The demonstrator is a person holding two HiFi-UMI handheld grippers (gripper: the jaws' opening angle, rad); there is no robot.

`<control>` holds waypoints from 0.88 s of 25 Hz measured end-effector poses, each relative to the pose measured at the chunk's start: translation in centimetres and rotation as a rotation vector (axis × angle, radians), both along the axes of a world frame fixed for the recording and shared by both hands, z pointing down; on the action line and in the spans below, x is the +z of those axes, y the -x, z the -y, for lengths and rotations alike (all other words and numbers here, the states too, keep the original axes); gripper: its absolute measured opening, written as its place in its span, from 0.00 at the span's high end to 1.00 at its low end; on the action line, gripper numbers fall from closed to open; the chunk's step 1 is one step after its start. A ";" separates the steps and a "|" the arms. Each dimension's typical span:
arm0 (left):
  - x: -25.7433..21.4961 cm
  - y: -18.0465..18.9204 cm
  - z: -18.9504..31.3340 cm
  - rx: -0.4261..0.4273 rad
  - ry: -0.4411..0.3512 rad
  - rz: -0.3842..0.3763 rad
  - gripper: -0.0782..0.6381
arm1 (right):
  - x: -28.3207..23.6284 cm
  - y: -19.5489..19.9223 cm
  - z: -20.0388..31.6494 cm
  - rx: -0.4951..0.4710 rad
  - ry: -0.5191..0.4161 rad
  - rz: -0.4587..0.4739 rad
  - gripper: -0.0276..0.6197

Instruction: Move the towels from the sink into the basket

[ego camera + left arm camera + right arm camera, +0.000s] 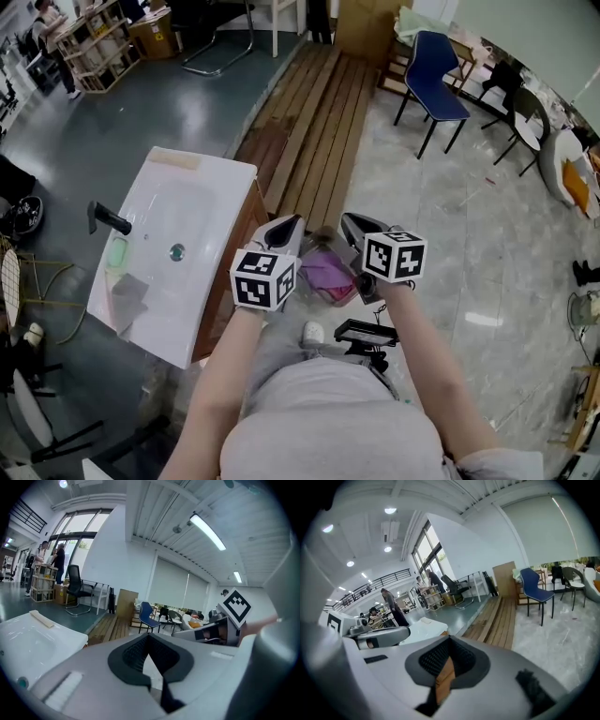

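Both grippers hang just off the right edge of the sink (pixel 211 187), side by side and level with each other. The left gripper (pixel 287 225) has its jaws pressed together with nothing in them, and the right gripper (pixel 352 225) is closed and empty the same way. Below and between them, just beyond the sink's right edge, lies a pink towel (pixel 326 272). I take it to be sitting in the basket, though I can't make out the basket itself. What I judge is left to fetch is the grey towel (pixel 127 298), which lies flat on the far side of the sink from my grippers. It is on the faucet (pixel 111 218) side, past the drain and toward the corner nearest me. Its long axis runs roughly along the sink's long edge. A pale green item (pixel 117 251) sits just beside it, closer to the faucet, and I can't tell whether that is cloth or soap. The left gripper is the nearer one, so I'd send it across the basin, jaws opened first, to come down across the towel's short side.
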State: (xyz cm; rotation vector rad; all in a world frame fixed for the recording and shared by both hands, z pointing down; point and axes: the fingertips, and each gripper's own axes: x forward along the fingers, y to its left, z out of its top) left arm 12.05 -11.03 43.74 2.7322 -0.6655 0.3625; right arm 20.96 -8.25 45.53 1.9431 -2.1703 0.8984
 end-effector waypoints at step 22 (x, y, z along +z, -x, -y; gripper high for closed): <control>-5.7 9.7 1.7 -0.266 -0.152 -0.089 0.89 | -6.2 11.1 3.5 -0.234 -0.182 -0.037 0.93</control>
